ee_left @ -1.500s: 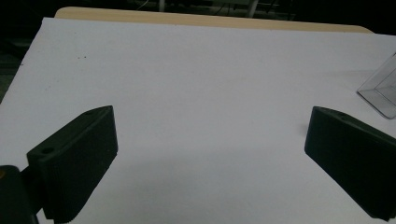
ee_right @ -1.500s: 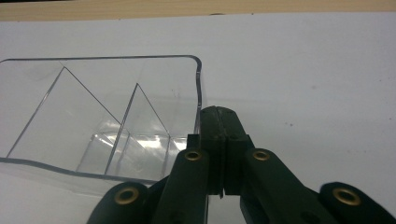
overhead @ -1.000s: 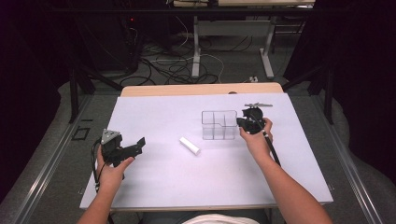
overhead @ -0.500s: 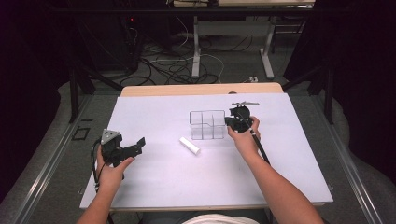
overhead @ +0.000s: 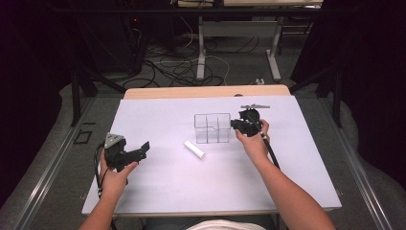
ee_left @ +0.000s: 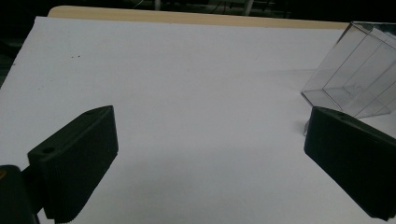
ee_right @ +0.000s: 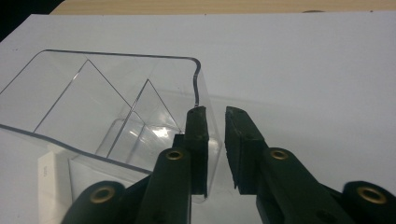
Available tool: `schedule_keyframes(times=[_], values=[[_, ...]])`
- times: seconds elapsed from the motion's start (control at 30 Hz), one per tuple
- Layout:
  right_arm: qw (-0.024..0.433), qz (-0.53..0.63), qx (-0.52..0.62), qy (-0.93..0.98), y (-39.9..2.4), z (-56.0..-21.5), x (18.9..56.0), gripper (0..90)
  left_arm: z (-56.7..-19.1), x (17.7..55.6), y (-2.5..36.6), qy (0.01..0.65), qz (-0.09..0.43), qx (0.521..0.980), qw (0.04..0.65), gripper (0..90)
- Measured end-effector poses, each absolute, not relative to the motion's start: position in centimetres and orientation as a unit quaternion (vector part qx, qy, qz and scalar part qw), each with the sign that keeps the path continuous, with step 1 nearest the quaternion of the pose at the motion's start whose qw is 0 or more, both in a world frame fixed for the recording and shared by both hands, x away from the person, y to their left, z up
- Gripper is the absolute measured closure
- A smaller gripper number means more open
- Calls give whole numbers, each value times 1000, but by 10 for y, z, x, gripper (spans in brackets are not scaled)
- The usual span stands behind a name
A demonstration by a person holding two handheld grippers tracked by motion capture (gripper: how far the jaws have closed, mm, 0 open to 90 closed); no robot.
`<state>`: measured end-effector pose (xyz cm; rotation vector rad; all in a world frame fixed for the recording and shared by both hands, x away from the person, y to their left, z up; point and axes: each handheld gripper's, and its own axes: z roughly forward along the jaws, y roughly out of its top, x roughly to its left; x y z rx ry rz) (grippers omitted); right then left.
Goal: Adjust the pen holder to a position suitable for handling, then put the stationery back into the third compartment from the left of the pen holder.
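The white table (overhead: 158, 191) lies mostly bare, with wide room at front and left. The right gripper (ee_right: 215, 140) has its jaws set on either side of the right wall of the clear divided box (overhead: 212, 128) – one inside, one outside, a slim gap showing. The box's compartments look empty. A white cylinder (overhead: 195, 149) lies just before its front left corner. The left gripper (overhead: 139, 151) hovers well apart – jaws spread wide

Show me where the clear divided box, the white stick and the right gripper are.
clear divided box (overhead: 212, 128), high view, on its middle divider.
white stick (overhead: 195, 149), high view, middle of its length.
right gripper (ee_right: 215, 122), right gripper view, midway between its fingertips, astride the box's wall.
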<state>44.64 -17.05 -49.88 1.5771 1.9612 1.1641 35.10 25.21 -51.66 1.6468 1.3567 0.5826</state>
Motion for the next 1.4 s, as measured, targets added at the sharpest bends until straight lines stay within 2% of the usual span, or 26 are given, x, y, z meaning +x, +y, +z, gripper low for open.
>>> schedule_keyframes(times=[0.1, 0.27, 0.93, 1.4], values=[[189, 424, 545, 698, -173, -495, 441, 729, -516, 351, 253, 549, 235, 665, 449, 30], [199, 446, 509, 709, -172, -488, 430, 623, -516, 351, 252, 550, 236, 664, 449, 32], [184, 495, 384, 757, -147, -485, 402, 332, -516, 350, 254, 550, 239, 663, 447, 34], [160, 467, 333, 803, -115, -506, 392, 302, -516, 351, 253, 547, 239, 669, 443, 34]])
